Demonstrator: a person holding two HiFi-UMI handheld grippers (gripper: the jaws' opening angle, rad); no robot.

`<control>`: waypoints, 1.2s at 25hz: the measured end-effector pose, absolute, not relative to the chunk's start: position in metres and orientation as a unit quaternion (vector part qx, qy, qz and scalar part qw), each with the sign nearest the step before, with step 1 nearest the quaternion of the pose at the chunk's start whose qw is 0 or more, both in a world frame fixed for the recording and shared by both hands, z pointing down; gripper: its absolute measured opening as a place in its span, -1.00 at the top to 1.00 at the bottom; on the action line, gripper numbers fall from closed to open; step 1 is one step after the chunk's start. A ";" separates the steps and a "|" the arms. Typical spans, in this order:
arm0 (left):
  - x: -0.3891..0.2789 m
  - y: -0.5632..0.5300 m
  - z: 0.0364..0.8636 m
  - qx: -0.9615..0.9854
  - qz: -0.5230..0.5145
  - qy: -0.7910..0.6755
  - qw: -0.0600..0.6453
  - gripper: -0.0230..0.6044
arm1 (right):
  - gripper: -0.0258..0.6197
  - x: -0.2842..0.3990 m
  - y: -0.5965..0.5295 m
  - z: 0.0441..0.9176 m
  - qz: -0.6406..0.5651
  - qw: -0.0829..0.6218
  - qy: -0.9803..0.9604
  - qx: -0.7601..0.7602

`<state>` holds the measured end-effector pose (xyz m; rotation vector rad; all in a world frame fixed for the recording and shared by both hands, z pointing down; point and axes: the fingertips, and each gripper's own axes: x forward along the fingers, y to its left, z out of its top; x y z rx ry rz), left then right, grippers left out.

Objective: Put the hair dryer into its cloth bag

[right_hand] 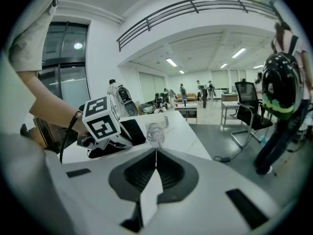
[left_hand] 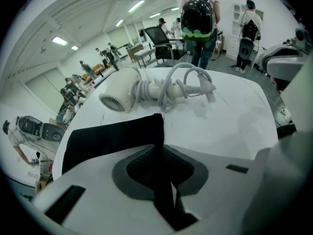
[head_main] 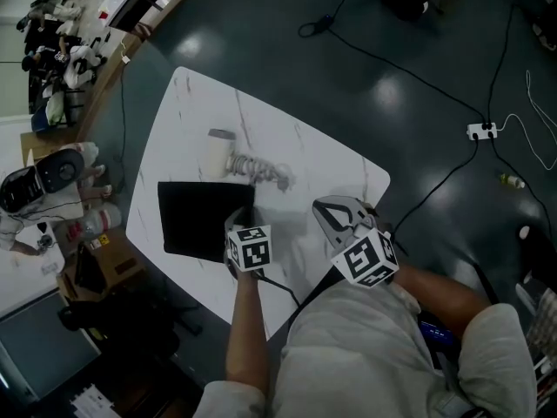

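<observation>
Left gripper view: my left gripper (left_hand: pixel 160 156) clamps bag (left_hand: pixel 112 136) corner, likely to lift mouth open. Right gripper (right_hand: pixel 156 156) jaws together, empty, on standby. Hair dryer (left_hand: pixel 120 96) lies beyond bag, toward table (left_hand: pixel 234 121) far edge.

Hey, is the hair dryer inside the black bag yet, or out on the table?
Out. The hair dryer lies on the table beyond the flat cloth bag, with its cord bundled beside it.

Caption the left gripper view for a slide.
Left gripper pinches edge of black cloth bag; white hair dryer lies beyond.
</observation>
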<state>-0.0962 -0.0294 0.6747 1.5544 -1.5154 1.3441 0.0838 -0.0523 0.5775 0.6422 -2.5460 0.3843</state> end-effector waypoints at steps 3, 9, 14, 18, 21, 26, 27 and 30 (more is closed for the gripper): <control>-0.097 -0.029 0.667 0.597 0.480 -0.569 0.299 0.83 | 0.87 0.084 -0.052 0.577 0.140 0.244 -0.931 0.233; -0.095 -0.026 0.655 0.633 0.389 -0.573 0.345 0.84 | 0.87 0.080 -0.050 0.580 0.137 0.246 -0.933 0.225; -0.098 -0.026 0.659 0.645 0.347 -0.576 0.363 0.84 | 0.87 0.074 -0.047 0.580 0.135 0.248 -0.934 0.219; -0.096 -0.027 0.659 0.654 0.328 -0.572 0.371 0.84 | 0.87 0.075 -0.044 0.581 0.133 0.252 -0.934 0.217; -0.097 -0.025 0.659 0.659 0.327 -0.568 0.369 0.84 | 0.87 0.075 -0.042 0.584 0.131 0.256 -0.933 0.216; -0.095 -0.025 0.655 0.667 0.322 -0.565 0.363 0.84 | 0.87 0.073 -0.040 0.587 0.130 0.260 -0.933 0.213; -0.095 -0.025 0.654 0.669 0.316 -0.565 0.365 0.84 | 0.87 0.072 -0.039 0.587 0.130 0.261 -0.933 0.211; -0.093 -0.024 0.655 0.673 0.297 -0.560 0.382 0.84 | 0.87 0.068 -0.037 0.588 0.128 0.263 -0.934 0.205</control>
